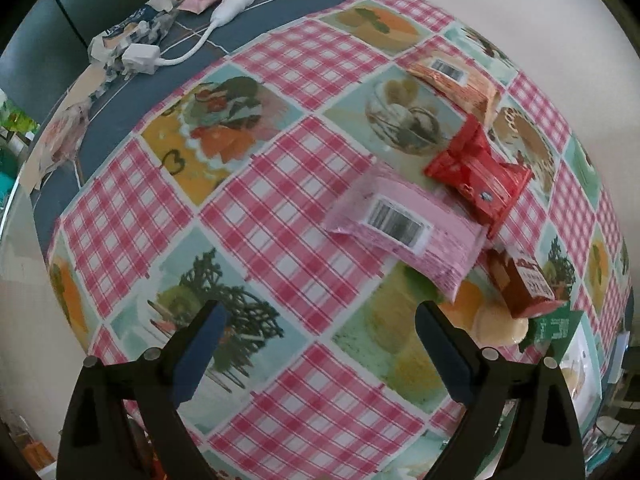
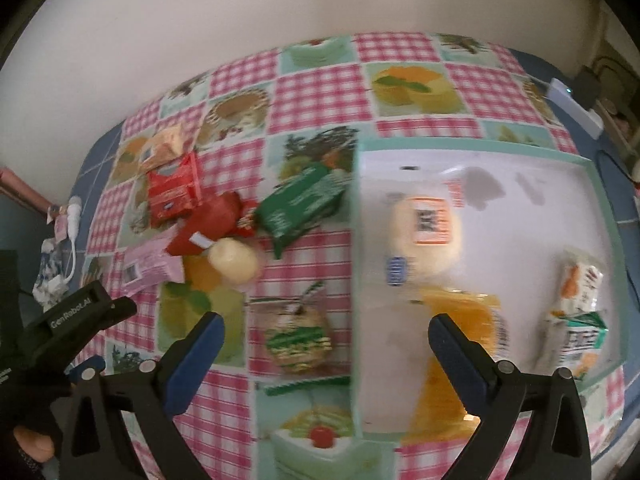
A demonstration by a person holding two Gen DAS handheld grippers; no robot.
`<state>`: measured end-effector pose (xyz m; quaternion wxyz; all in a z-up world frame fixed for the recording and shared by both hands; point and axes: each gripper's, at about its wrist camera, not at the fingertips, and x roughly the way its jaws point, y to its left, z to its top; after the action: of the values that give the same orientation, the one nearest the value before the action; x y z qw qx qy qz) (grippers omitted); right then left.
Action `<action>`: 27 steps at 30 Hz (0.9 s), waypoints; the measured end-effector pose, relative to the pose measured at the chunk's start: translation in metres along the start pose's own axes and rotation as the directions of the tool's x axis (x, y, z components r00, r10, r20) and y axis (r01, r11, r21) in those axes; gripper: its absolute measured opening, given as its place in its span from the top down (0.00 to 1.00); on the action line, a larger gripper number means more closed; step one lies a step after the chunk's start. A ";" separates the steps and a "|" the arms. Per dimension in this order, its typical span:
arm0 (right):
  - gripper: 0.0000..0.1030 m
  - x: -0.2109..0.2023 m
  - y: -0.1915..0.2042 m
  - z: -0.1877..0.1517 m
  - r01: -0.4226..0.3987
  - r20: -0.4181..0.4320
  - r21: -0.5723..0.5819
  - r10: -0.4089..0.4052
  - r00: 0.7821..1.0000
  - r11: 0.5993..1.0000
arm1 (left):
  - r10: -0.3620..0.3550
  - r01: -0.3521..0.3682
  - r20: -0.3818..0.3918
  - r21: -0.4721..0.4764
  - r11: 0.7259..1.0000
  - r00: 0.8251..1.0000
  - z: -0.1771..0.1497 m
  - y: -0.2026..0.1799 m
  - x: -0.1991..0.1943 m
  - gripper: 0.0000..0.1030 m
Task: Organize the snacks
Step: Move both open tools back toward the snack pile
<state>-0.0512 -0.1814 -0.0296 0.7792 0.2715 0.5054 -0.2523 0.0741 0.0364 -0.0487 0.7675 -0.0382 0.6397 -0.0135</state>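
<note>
In the left wrist view, my left tool [image 1: 320, 320] hangs over the desk [image 1: 280, 184], which has a checked cloth with food pictures. Its two fingers stand wide apart and hold nothing. In front of it, to the right, a pink snack pack [image 1: 404, 232] lies with the barcode up. A red snack pack [image 1: 476, 172] touches its far edge, and an orange pack [image 1: 456, 80] lies further behind. A small brown-red box [image 1: 524, 284] stands just beside the near corner of the pink pack. At the far left corner I see a white cable with a plug [image 1: 176, 40].

In the right wrist view, my right tool [image 2: 326, 334] is also spread open and empty, above the left edge of a white tray [image 2: 520, 184] with a pale green rim. In the tray lie a round bun in clear wrap [image 2: 426, 236], an orange pack [image 2: 456, 344] and two small packs [image 2: 576, 304] at the right side. Outside the tray, on the cloth, lie a green pack [image 2: 300, 204], a round pale cake [image 2: 234, 266] and, right under my tool, what is probably a wrapped round pastry [image 2: 298, 340]; the picture is blurred there. The left tool [image 2: 86, 312] shows at the left edge.
</note>
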 end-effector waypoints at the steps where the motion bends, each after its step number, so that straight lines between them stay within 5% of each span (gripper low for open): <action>1: 0.00 0.002 0.003 0.001 0.002 -0.006 -0.004 -0.002 1.000 1.000 | -0.003 0.003 -0.006 0.000 1.000 1.000 0.002 0.002 0.002 0.07; 16: 0.04 0.033 0.040 -0.005 -0.026 -0.074 -0.116 0.017 0.997 0.993 | 0.041 -0.041 -0.070 0.002 0.999 0.997 0.022 0.006 0.033 0.07; 19: 0.12 0.039 0.041 -0.007 -0.018 -0.096 -0.127 0.006 0.995 0.992 | 0.040 -0.040 -0.073 -0.002 0.999 0.997 0.027 0.016 0.036 0.07; 27: 0.13 0.048 0.038 -0.010 0.035 -0.109 -0.148 -0.051 0.993 0.988 | 0.028 -0.028 -0.083 0.001 1.000 0.996 0.038 0.026 0.045 0.07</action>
<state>-0.0149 -0.1524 -0.0712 0.7618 0.2164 0.5713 -0.2157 0.1191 0.0610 -0.0885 0.7405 -0.0287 0.6714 -0.0043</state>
